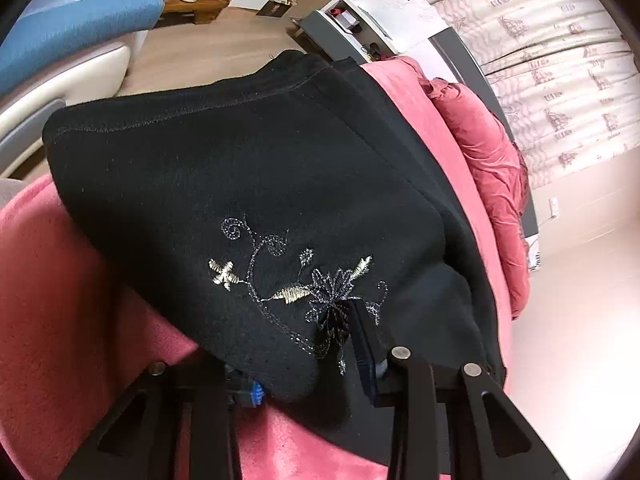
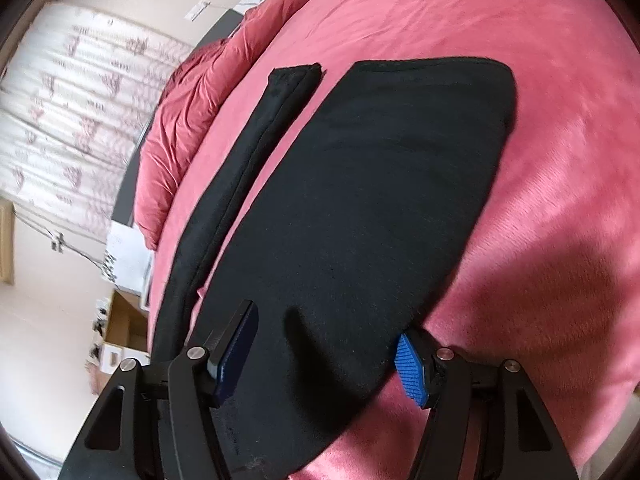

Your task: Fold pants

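Black pants (image 1: 224, 168) with a silver and cream embroidered flower lie folded on a pink blanket (image 1: 72, 320). My left gripper (image 1: 304, 348) holds their near edge: one finger (image 1: 360, 340) presses on top by the flower, the other sits under the cloth with only a bit of blue pad (image 1: 255, 394) showing, and the fabric bunches between them. In the right wrist view the pants (image 2: 360, 200) spread as a broad black slab with a narrow black strip (image 2: 248, 160) beside it. My right gripper (image 2: 328, 320) straddles their near end, its ribbed blue pad (image 2: 412, 372) bare at the cloth's edge.
A crumpled red duvet (image 1: 492, 184) (image 2: 192, 120) lies along the blanket's far side, with a patterned curtain (image 1: 560, 80) behind. A blue cushion (image 1: 80, 12) and wooden furniture stand across the floor. An open cardboard box (image 2: 124, 320) sits on the floor beside the bed.
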{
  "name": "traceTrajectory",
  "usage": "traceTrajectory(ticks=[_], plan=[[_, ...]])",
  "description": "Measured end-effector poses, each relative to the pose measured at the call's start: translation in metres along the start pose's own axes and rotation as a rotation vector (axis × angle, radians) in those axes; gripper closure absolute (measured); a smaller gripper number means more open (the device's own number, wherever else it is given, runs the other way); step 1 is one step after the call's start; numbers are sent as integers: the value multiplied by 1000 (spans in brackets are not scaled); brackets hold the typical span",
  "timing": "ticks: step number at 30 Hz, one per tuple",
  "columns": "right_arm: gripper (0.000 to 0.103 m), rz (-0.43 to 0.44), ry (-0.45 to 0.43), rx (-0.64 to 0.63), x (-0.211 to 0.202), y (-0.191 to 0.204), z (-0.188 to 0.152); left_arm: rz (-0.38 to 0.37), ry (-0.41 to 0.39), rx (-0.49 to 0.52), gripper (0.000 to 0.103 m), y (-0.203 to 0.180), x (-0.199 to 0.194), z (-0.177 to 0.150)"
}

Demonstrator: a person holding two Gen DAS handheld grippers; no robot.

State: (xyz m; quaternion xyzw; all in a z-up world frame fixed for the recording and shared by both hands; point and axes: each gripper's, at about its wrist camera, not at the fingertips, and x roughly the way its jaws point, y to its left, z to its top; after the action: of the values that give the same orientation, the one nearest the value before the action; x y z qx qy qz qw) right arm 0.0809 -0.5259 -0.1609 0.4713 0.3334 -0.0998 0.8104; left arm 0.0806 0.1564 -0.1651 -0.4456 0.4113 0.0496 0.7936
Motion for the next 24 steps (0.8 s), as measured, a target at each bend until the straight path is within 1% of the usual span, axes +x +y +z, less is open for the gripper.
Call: traceTrajectory(ticks=[1,2,3,4,6,8,10,13,15,18,21,24], plan=[[48,-18,0,-14,-1,0,0,8,0,5,72,-1,1,0],[63,-37,2,-23,0,0,1,19,3,15,74,-4,3,0],[75,-50,3,-23,2,-2,2,30,8,28,79,-5,3,1],[78,-46,4,-6,1,-9,4,31,15,43,82,-6,4,2],[87,1,7,57,-2,-22,6,18,20,50,88,-3,2,3],[89,7,14,73,-5,-24,6,-5,23,35,91,0,1,4],[92,-8,9,41,-10,-19,8,-14,18,29,94,3,-6,5],[94,-19,-18,-22,-23,-5,12,-12,-5,86,95,-6,-19,3],[95,-15,-34,-42,-32,0,13,-12,-21,131,95,-13,-31,2],[95,-16,-44,-66,-47,3,11,-23,-33,141,95,-14,-47,2],[95,-12,-47,-61,-58,-1,10,-32,-21,134,95,-12,-58,1],[95,-36,-44,-48,-64,-11,8,-24,0,143,95,-8,-62,-4]])
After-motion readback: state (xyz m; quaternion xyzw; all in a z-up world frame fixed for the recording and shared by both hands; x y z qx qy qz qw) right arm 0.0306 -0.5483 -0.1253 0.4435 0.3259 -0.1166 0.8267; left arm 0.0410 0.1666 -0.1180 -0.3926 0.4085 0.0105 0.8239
